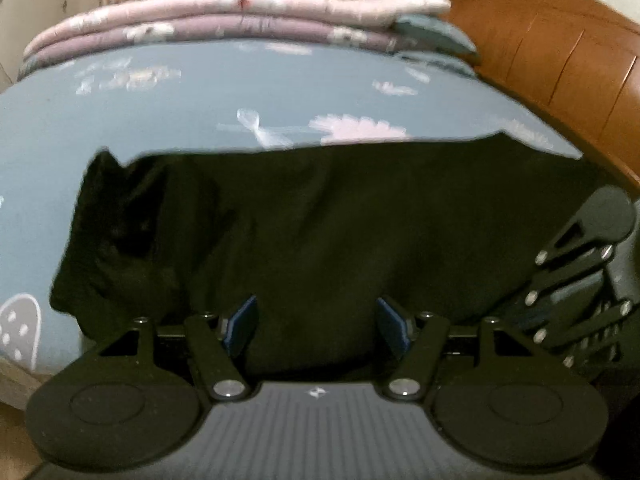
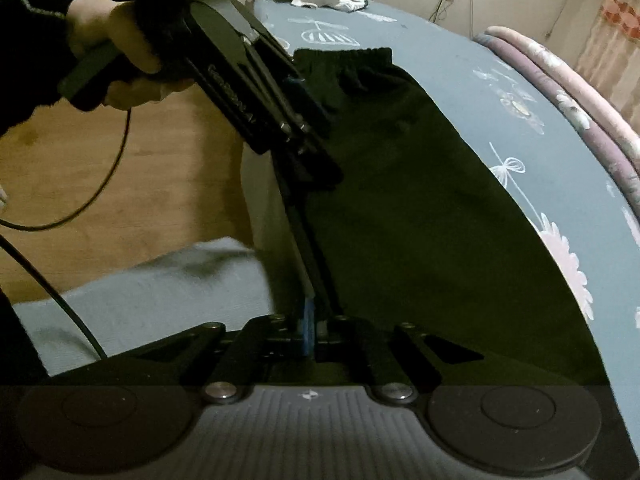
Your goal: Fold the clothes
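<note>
Right gripper (image 2: 310, 330) pinching dark, indistinct garment (image 2: 420, 240)

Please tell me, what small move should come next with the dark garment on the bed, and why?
Probably close the left hand-held gripper: its blue pads stand apart over the near edge of the dark green-black cloth garment on the blue patterned bedsheet, while the right hand-held gripper is shut at the same edge.

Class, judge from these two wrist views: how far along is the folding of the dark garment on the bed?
Done: the dark garment lies spread on the blue bedsheet.
In hand: the right gripper is shut at the garment's near edge, though cloth between its pads cannot be confirmed; the left gripper hangs open over the cloth.
Left: no fold shows yet, so all folding remains.
</note>
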Tool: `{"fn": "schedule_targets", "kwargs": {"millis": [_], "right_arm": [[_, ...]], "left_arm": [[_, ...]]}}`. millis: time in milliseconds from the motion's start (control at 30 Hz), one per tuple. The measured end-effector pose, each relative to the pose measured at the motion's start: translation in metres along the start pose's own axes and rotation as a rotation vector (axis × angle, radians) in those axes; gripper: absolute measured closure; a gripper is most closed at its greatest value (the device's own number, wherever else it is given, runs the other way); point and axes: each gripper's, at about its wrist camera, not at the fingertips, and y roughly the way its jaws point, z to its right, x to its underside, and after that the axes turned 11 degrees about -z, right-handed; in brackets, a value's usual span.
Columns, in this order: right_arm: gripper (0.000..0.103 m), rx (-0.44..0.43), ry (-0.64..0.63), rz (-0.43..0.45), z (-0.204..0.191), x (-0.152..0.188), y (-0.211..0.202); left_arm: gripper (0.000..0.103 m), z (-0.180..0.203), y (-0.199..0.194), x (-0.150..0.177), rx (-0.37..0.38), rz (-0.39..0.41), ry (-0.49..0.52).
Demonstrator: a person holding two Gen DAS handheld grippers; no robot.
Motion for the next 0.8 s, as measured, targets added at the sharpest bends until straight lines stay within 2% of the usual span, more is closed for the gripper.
{"fn": "schedule_targets", "kwargs": {"millis": [33,100,167,300,333,400,467,700,800], "right_arm": [[0.101,0.002,0.010,0.005,0.002,0.000,-0.002],[0.095,0.028,0.015,0.020,0.004,0.001,-0.008],[0.094,0.083,-0.013,0.025,0.003,0.002,-0.013],[0.091,0.151,-0.059,0.031,0.002,0.000,-0.014],[0.090,0.160,-0.068,0.033,0.002,-0.001,-0.014],[0.081,0.169,-0.085,0.029,0.000,-0.003,-0.011],[0.078,0.167,-0.096,0.026,-0.002,-0.003,-0.006],[0.079,0.194,-0.115,-0.002,-0.008,-0.001,0.005],[0.089,0.203,-0.087,0.017,-0.005,-0.003,0.001]], "left_arm": [[0.037,0.001,-0.001,0.002,0.005,-0.002,0.010],[0.037,0.004,-0.007,0.003,0.034,-0.021,0.035],[0.037,0.008,-0.019,0.004,0.047,0.016,0.066],[0.037,0.022,-0.032,0.008,-0.053,0.081,0.182],[0.037,0.026,-0.032,0.008,-0.065,0.082,0.209],[0.036,0.033,-0.028,0.009,-0.067,0.068,0.252],[0.036,0.040,-0.026,0.011,-0.071,0.064,0.293],[0.035,0.062,-0.019,0.005,-0.099,0.076,0.404],[0.035,0.071,-0.013,0.002,-0.126,0.082,0.456]]}}
